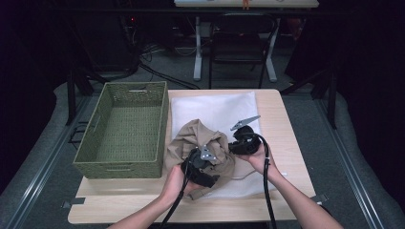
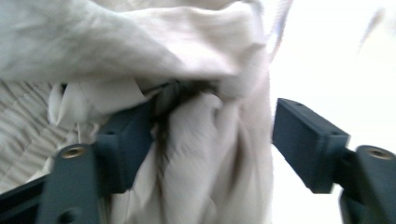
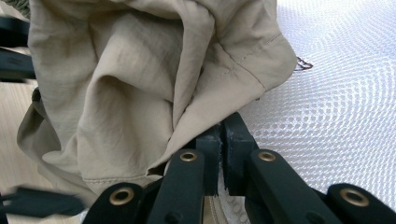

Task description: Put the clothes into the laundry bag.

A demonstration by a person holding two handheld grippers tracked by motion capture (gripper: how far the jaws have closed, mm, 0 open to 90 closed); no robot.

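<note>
Beige garment bunched at desk centre, on white mesh sheet, nearer front edge. Left gripper: jaws apart, fabric fold between them, right pad clear of cloth. Right gripper: jaws closed, pinching garment hem. Green woven basket stands at desk's left edge.

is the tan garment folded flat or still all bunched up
Bunched up. The tan garment sits in a crumpled, creased heap on the white mesh sheet, pinched by the right tool.
</note>
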